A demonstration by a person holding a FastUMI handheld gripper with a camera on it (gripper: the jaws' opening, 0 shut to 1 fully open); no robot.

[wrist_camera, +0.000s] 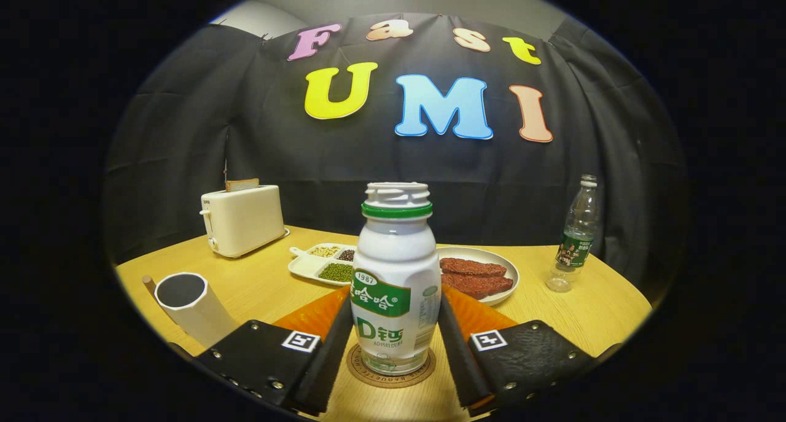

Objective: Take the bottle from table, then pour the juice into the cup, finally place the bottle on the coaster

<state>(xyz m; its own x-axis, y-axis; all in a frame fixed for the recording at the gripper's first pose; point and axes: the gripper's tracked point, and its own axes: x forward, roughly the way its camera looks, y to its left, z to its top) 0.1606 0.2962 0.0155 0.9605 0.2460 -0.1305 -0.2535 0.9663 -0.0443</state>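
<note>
A white juice bottle with a green neck ring and no cap stands upright on a round brown coaster on the wooden table. My gripper has one finger against each side of the bottle's lower body, so it is shut on the bottle. A white cup stands on the table to the left, just beyond the left finger; its inside looks dark and I cannot tell what is in it.
An orange mat lies behind the fingers. Beyond it are a divided dish of beans and a plate with brown slices. A cream toaster stands far left, a clear water bottle far right.
</note>
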